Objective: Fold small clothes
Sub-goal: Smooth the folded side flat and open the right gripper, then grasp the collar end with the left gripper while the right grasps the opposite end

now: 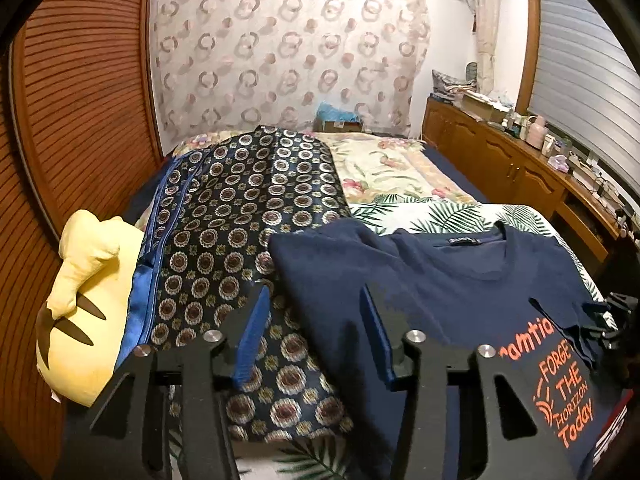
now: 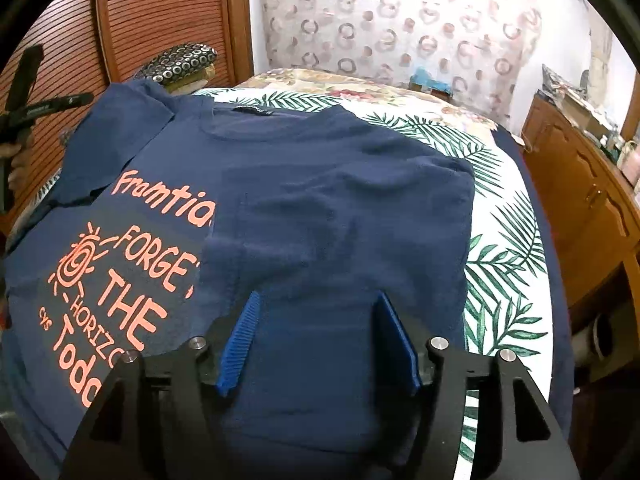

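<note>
Left wrist: our left gripper (image 1: 316,320) is spread wide, gripping nothing, over the seam between the patterned pillow (image 1: 248,216) and the navy t-shirt (image 1: 448,296) lying on the bed (image 1: 452,212).

Right wrist: our right gripper (image 2: 316,320) is also spread, nothing gripped, above the t-shirt's right side, which is folded over its orange print (image 2: 120,280).

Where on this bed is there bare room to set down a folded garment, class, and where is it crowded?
Free: the palm-leaf bedsheet between the navy printed T-shirt and the wooden cabinet, and the floral quilt beyond the shirt's collar. Crowded: the side with the dark medallion-patterned cloth and yellow plush cushion.
</note>
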Tool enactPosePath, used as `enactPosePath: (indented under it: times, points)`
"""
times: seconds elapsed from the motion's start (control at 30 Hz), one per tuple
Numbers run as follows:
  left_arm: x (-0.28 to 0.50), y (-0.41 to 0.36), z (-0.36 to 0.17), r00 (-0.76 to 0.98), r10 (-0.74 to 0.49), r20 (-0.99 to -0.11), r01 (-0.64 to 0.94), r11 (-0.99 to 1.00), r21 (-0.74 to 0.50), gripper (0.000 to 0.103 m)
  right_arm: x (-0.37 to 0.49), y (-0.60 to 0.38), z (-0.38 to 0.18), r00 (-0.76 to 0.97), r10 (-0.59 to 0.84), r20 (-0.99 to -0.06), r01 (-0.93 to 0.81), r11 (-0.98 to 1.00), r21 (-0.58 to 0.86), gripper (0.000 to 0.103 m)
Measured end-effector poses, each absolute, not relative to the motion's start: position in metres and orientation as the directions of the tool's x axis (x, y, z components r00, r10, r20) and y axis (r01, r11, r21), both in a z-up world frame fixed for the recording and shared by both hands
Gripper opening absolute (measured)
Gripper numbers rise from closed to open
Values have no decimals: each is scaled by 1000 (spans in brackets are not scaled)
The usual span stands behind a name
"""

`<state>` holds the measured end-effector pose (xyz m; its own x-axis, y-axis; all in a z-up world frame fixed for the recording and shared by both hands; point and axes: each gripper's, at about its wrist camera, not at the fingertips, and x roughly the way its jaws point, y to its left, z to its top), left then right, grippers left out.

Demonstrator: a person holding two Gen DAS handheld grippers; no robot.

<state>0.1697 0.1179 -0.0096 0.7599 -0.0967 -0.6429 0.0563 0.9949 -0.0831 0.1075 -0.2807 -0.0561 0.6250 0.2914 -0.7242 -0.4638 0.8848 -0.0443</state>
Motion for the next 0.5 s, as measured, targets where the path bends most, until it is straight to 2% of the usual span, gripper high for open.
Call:
enactPosePath:
  times: [0.37, 0.5]
  points:
    - [201, 122, -15, 719, -112, -686, 52, 993, -108, 46, 109, -281, -58, 628, 285, -724, -453, 891, -42, 69]
    - [203, 119, -17, 713, -126, -690, 68, 992, -111, 42, 109, -281, -58, 629, 285, -724, -453, 890, -43, 70]
